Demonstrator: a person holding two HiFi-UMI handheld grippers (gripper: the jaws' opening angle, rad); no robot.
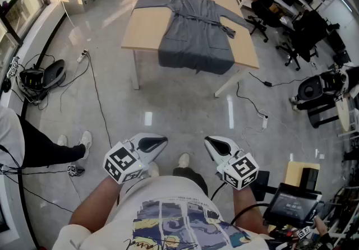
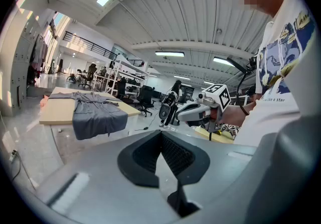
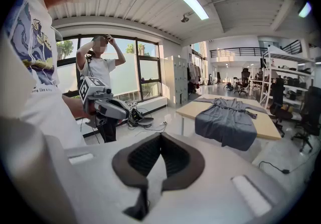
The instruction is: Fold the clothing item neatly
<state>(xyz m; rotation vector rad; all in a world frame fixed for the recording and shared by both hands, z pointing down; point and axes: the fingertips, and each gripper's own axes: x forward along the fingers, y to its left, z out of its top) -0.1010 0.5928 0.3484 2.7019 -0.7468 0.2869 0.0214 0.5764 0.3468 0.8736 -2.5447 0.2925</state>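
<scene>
The left gripper (image 1: 152,143) and the right gripper (image 1: 217,144) are held side by side close to the person's chest, each with its jaws clenched together on nothing. Well ahead of both, across the floor, the grey robe (image 1: 193,36) lies spread flat on a wooden table (image 1: 147,27), its hem hanging over the edge nearest the grippers.

Far table (image 1: 147,27) and robe (image 1: 195,36) in all views
</scene>
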